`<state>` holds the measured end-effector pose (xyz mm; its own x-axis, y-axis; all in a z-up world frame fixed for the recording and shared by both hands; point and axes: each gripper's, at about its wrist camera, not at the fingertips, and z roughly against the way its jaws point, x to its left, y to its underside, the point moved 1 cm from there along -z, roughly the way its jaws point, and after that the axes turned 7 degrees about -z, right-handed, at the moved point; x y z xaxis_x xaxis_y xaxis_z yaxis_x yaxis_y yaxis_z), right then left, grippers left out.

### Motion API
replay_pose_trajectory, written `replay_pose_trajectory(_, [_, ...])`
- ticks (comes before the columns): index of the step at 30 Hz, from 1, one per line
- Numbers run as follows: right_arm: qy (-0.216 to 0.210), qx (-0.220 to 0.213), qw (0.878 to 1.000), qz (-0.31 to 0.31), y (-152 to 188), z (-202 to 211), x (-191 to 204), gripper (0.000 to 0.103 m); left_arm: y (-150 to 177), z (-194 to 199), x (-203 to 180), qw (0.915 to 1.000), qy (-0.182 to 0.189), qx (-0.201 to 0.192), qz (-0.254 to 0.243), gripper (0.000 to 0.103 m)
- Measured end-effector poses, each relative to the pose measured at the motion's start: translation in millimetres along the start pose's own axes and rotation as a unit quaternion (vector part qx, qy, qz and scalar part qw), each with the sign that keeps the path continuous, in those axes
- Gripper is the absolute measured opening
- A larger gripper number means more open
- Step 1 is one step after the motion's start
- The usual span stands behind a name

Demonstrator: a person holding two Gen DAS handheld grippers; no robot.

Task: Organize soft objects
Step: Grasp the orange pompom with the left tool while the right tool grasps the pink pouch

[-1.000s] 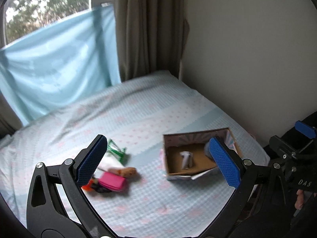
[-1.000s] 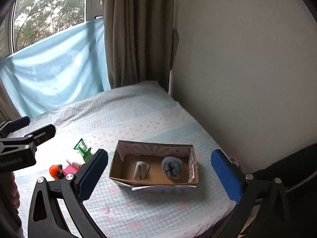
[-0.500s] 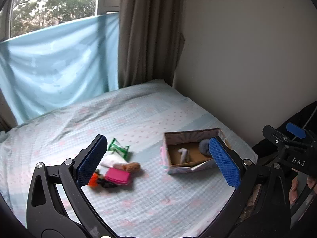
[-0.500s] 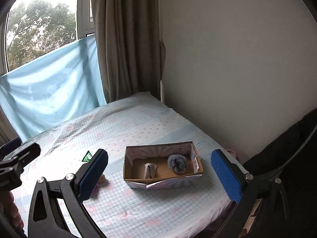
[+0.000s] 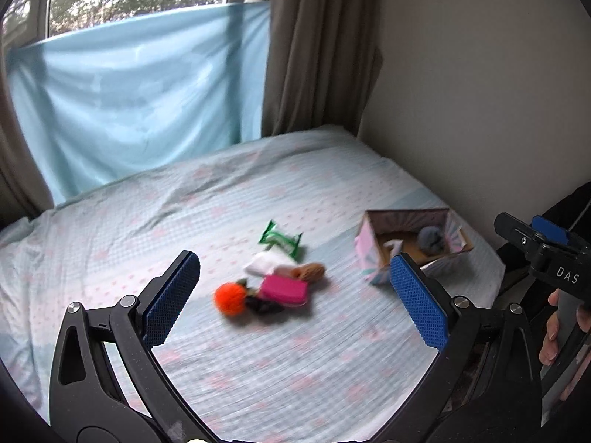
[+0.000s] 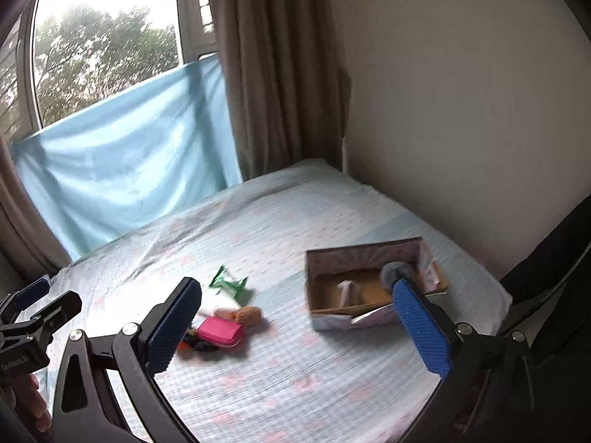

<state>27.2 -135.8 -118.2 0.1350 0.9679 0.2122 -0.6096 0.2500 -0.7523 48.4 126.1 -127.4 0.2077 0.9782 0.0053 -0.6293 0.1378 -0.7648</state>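
Note:
A cardboard box (image 5: 373,258) (image 6: 325,310) sits on the bed at the right, holding a grey fuzzy ball (image 5: 430,239) (image 6: 393,271) and a small white item (image 6: 347,289). A pile of soft things lies mid-bed: a green packet (image 5: 280,240) (image 6: 231,284), a white pad (image 5: 264,264), a brown plush (image 5: 312,270) (image 6: 249,313), a pink pouch (image 5: 284,289) (image 6: 219,332) and an orange pompom (image 5: 229,298). My left gripper (image 5: 295,304) and right gripper (image 6: 299,326) are both open, empty and held well above the bed.
The bed (image 5: 184,221) has a pale blue patterned sheet. A beige wall (image 5: 480,92) runs along its right side. Brown curtains (image 5: 314,48) and a blue cloth (image 5: 129,92) under the window stand behind. The bed's near right edge drops off beside the box.
Both grippers have pulled back and swung, so the box sits further right and the pile nearer the middle. The objects themselves have not moved. Both stay open.

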Motion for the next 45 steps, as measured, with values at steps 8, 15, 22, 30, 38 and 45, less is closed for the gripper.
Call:
replay_pose_trajectory(8, [-0.046,0.036,0.997,0.042,39,-53,59,0.103,40,-45,62,0.9992,-0.001,0.037,0.011,0.102])
replay_pose_trajectory(15, [-0.079,0.084,0.991,0.061,70,-120,89,0.103,72,-111,101,0.9963,0.007,0.083,0.024,0.102])
replay_pose_trajectory(22, [-0.101,0.143,0.98,0.097,104,-203,104,0.103,108,-196,120,0.989,0.032,0.144,0.008,0.102])
replay_pose_trajectory(30, [-0.1,0.215,0.964,0.119,138,-292,111,0.103,137,-278,126,0.9775,0.052,0.202,-0.03,0.102])
replay_pose_trajectory(38, [-0.1,0.273,0.95,0.113,162,-350,107,0.103,159,-333,122,0.9643,0.065,0.24,-0.093,0.1])
replay_pose_trajectory(45, [-0.132,0.315,0.933,0.116,175,-384,113,0.103,164,-368,118,0.9566,0.098,0.25,-0.112,0.093])
